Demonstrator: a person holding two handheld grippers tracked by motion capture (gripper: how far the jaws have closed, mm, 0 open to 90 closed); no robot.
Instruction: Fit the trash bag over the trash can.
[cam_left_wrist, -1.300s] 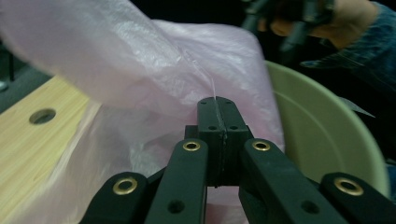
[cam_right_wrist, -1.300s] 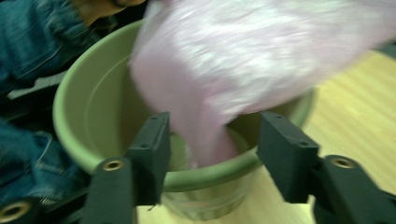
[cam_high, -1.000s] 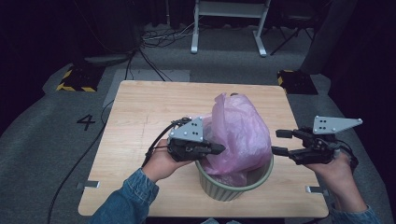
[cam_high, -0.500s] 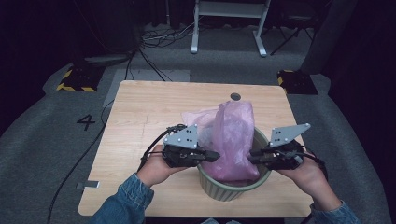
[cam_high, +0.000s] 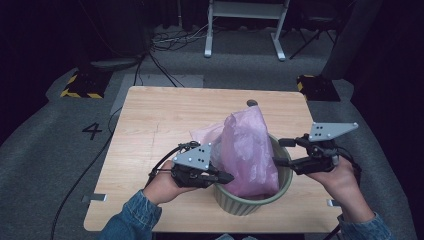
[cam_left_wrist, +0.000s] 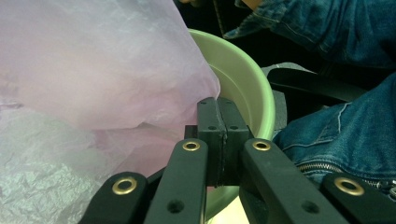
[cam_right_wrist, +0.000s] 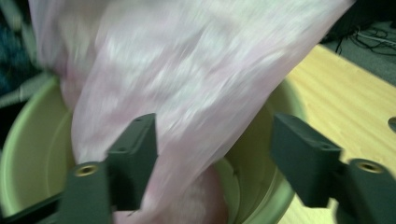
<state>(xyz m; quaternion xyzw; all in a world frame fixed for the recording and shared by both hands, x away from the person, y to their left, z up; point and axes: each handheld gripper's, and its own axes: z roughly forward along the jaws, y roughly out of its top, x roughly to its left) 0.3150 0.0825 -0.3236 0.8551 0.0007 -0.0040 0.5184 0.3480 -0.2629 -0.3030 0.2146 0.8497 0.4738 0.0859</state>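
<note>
A pale green bin (cam_high: 282, 187) stands near the front of the wooden table (cam_high: 165, 115) with a pink plastic bag (cam_high: 247, 150) rising out of it. My left gripper (cam_high: 227, 177) lies level at the bin's left rim. In the left gripper view it (cam_left_wrist: 218, 105) is shut, and the bag (cam_left_wrist: 93, 70) runs into its tips in front of the bin (cam_left_wrist: 243, 79). My right gripper (cam_high: 277, 152) hovers at the bin's right rim. Its jaws have just been opening. In the right gripper view it (cam_right_wrist: 215, 140) stands open with the bag (cam_right_wrist: 187, 70) hanging loose between the jaws, above the bin (cam_right_wrist: 28, 154).
A small dark round spot (cam_high: 251, 103) marks the table's far side. On the grey floor are a painted 4 (cam_high: 92, 131), cables, a white stand (cam_high: 245, 25) and black boxes with yellow stripes (cam_high: 80, 87). Denim sleeves enter from the bottom.
The bag's top has sunk and leans left. The right gripper came in to the bin's rim, then drew back a little to the right with wider jaws. The left gripper dropped slightly.
</note>
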